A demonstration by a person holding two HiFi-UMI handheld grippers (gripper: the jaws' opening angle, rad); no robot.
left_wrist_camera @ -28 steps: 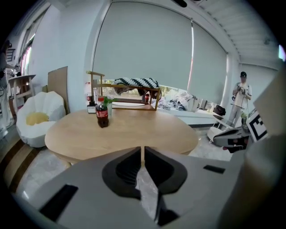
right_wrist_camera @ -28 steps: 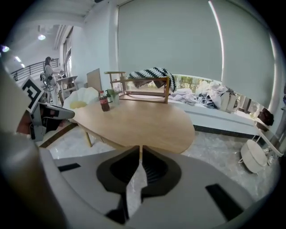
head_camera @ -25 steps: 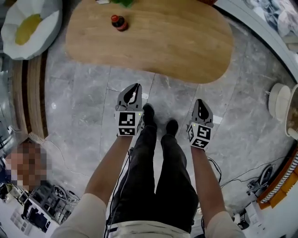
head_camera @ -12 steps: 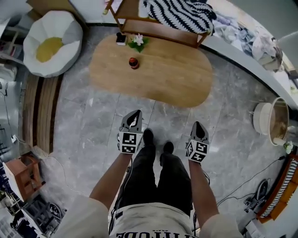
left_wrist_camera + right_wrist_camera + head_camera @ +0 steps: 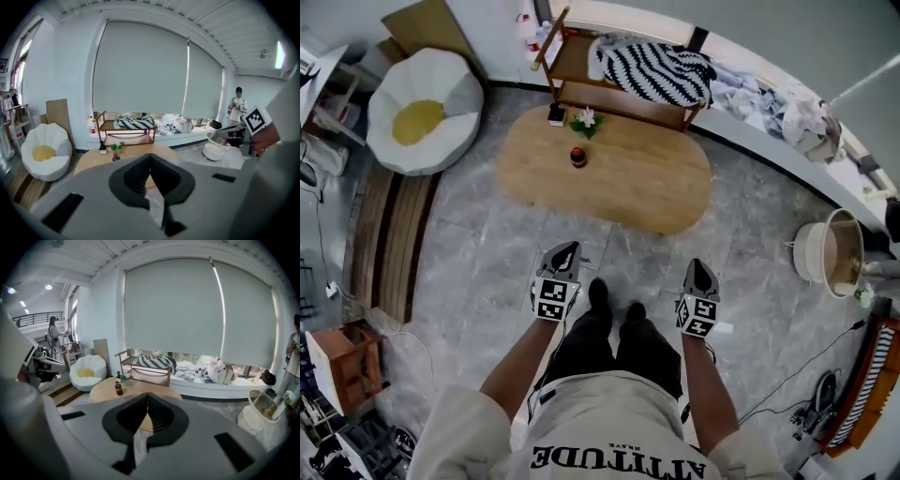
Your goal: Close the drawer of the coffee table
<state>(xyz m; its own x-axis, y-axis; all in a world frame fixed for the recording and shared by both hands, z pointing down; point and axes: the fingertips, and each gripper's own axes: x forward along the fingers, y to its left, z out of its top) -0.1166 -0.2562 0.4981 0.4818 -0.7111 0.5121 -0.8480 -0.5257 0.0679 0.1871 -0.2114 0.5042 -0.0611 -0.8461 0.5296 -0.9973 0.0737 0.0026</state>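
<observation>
Now the left tool (image 5: 565, 253) and right tool (image 5: 698, 270), each with jaws pressed together on nothing, have risen with the standing person and hang well back from the desk (image 5: 628, 178). No drawer juts from its near edge, so the closing looks done. A bottle (image 5: 577, 157) stands near its far edge.

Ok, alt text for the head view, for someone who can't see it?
A standing person holds the left gripper and right gripper, jaws shut and empty, over grey floor. Ahead stands an oval wooden coffee table bearing a small bottle.
</observation>
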